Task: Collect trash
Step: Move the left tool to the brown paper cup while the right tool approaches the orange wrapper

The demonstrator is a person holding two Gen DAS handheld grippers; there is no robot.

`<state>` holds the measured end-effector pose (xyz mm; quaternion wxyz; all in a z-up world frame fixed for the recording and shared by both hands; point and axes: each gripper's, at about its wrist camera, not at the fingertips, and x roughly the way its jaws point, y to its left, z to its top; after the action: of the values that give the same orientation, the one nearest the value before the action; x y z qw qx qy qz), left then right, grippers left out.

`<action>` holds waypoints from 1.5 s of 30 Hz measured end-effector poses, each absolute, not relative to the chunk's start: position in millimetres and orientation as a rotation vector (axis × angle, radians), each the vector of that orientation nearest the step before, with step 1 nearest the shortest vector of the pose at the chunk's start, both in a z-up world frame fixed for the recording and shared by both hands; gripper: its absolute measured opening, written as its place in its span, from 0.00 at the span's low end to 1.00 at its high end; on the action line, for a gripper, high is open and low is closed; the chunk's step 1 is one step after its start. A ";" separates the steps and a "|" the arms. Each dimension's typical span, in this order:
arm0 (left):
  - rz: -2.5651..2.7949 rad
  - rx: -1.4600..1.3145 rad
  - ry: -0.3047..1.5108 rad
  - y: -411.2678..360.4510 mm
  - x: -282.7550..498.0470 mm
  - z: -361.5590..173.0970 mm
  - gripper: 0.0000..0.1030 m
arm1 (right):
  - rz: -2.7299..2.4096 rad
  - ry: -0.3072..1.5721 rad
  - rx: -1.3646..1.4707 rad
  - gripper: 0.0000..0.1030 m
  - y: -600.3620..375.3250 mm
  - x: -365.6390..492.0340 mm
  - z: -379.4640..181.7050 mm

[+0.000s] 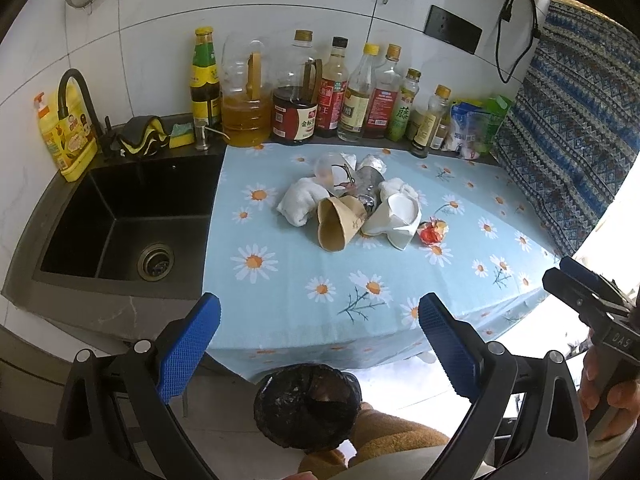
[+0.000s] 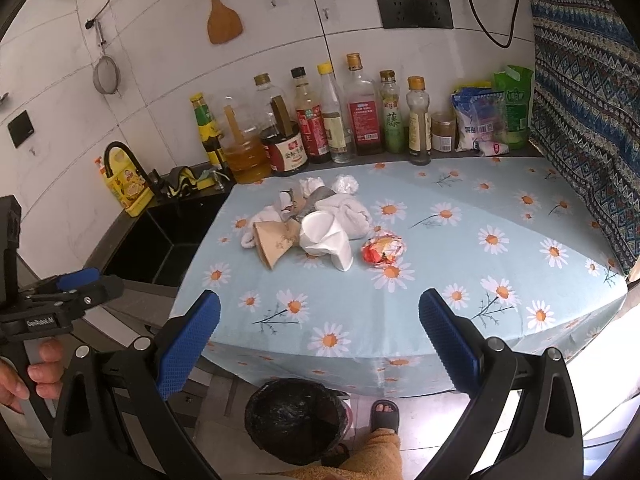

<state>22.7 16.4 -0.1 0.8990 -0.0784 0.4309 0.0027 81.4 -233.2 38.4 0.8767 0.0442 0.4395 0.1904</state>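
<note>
A heap of trash lies mid-counter on the daisy tablecloth (image 1: 304, 272) (image 2: 460, 280): a brown paper cup (image 1: 338, 222) (image 2: 276, 242) on its side, a crushed white paper cup (image 1: 394, 218) (image 2: 326, 240), crumpled white tissues (image 1: 300, 202) (image 2: 352, 212), a clear plastic bottle (image 1: 366, 186) and a red-orange wrapper (image 1: 432, 232) (image 2: 382, 250). A bin with a black liner (image 1: 306, 406) (image 2: 294, 426) stands on the floor below the counter's front edge. My left gripper (image 1: 320, 344) and right gripper (image 2: 320, 344) both hover open and empty in front of the counter, above the bin.
A black sink (image 1: 124, 224) (image 2: 160, 240) with a tap lies left of the cloth. Several sauce and oil bottles (image 1: 304, 92) (image 2: 320, 120) line the back wall, with bags (image 2: 492, 120) at the right. A patterned curtain (image 1: 568, 140) hangs right. A person's slippered foot (image 2: 384, 416) stands beside the bin.
</note>
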 end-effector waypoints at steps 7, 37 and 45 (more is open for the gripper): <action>0.005 -0.153 0.922 10.5 39.4 -5.3 0.93 | 0.398 0.950 0.110 0.96 -240.5 96.7 27.4; -0.027 -0.203 1.111 -3.5 144.2 -66.9 0.93 | 0.453 1.063 0.083 0.91 -257.5 197.2 -63.1; -0.030 -0.205 1.148 -5.6 172.7 -91.0 0.93 | 0.489 1.115 0.051 0.80 -250.2 231.7 -94.7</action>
<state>172.7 -5.6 -91.0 0.8346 -0.0967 0.5421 -0.0142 231.7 -250.2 -94.7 0.8199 0.0240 0.5238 0.2298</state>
